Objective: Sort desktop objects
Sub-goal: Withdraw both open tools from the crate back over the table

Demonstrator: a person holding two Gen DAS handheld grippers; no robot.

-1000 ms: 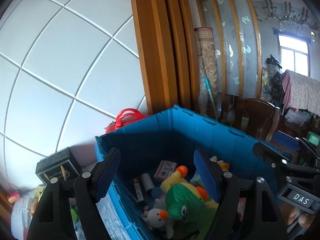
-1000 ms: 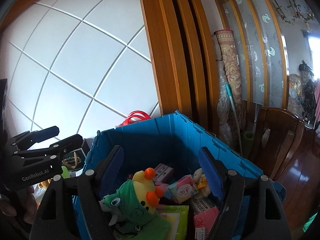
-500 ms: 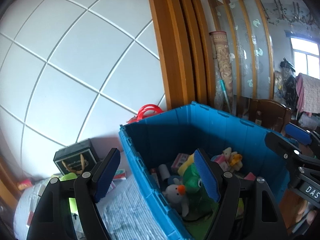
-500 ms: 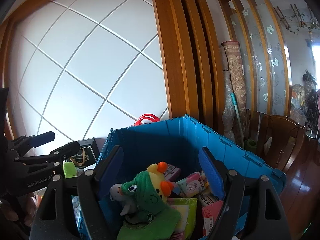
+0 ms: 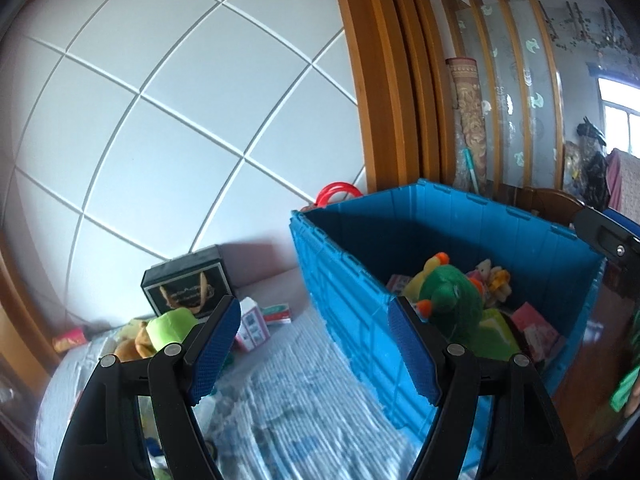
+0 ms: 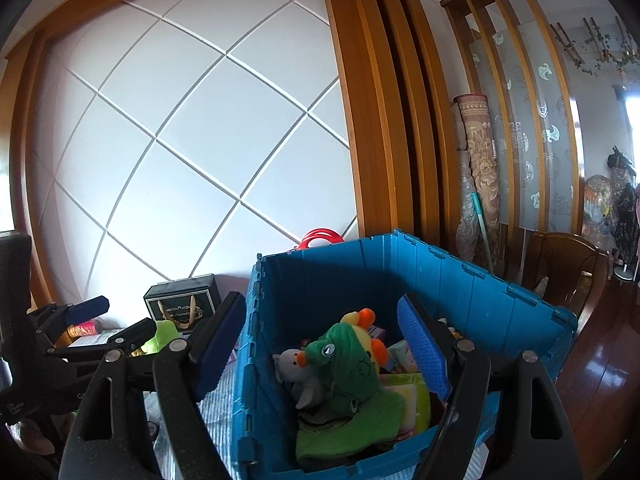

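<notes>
Left claw [image 5: 314, 346] spread wide, gripping nothing, over striped cloth [image 5: 304, 400] beside blue crate [image 5: 348, 292]. Right claw [image 6: 322, 346] likewise wide and empty, above crate's rim. Inside crate: green plush toy [image 6: 348, 364], packets. Outside, left: black box [image 5: 186, 286], green plush [image 5: 170, 326].

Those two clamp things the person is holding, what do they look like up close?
Each gripper, left and right, is matte black plastic with silver rivets at the joints. The fingers carry dimpled royal-blue pads. Faint white lettering marks the left one's side; no cables show.
</notes>
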